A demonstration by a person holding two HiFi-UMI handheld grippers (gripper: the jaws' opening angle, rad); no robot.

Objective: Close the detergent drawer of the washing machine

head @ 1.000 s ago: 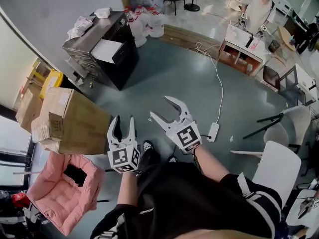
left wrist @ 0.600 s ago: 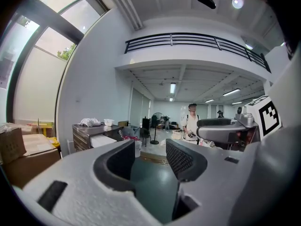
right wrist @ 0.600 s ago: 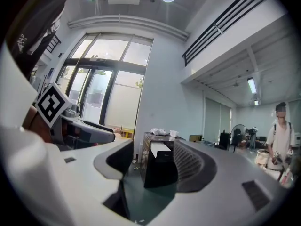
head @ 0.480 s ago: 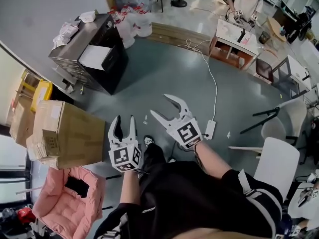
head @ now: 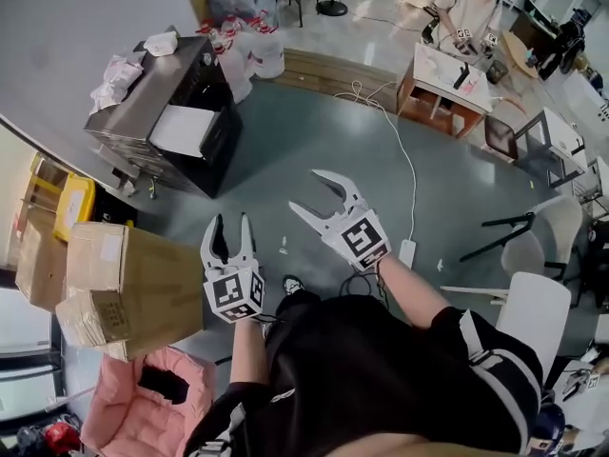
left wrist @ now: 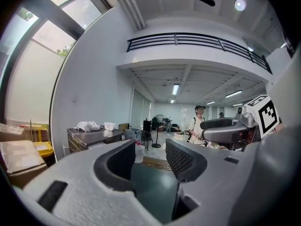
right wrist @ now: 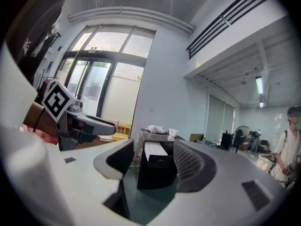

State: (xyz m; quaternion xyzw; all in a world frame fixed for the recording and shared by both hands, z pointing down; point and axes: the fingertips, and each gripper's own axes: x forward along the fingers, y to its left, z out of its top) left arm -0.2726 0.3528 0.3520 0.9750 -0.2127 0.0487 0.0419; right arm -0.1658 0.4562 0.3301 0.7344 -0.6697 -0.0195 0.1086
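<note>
1. left gripper (head: 228, 223): jaws apart, nothing between the pads, held out in front of the person's torso, pointing roughly level
2. right gripper (head: 304, 190): jaws spread wide, also empty, just right of the left one and a bit further out
3. both hang over the dark green floor (head: 314, 122), touching nothing
4. washing machine (head: 152, 93): dark boxy unit by the wall, upper left in the head view, well apart from both grippers; in the right gripper view it sits far off, framed in the gap between the jaws
5. detergent drawer (head: 181, 129): white panel sticking out of the machine's front at the top. It looks like the drawer pulled out, but it's too small to be sure
6. crumpled white bags (head: 114, 69) lie on the machine's top
7. cardboard boxes (head: 133, 274) sit left of the left gripper, with a pink cushioned seat (head: 143, 403) below them in the head view
8. power strip (head: 408, 252) with a white cable lies on the floor, just right of the right gripper
9. white chair (head: 533, 317) at far right; another person (head: 466, 3) at a desk (head: 447, 69), top right
</note>
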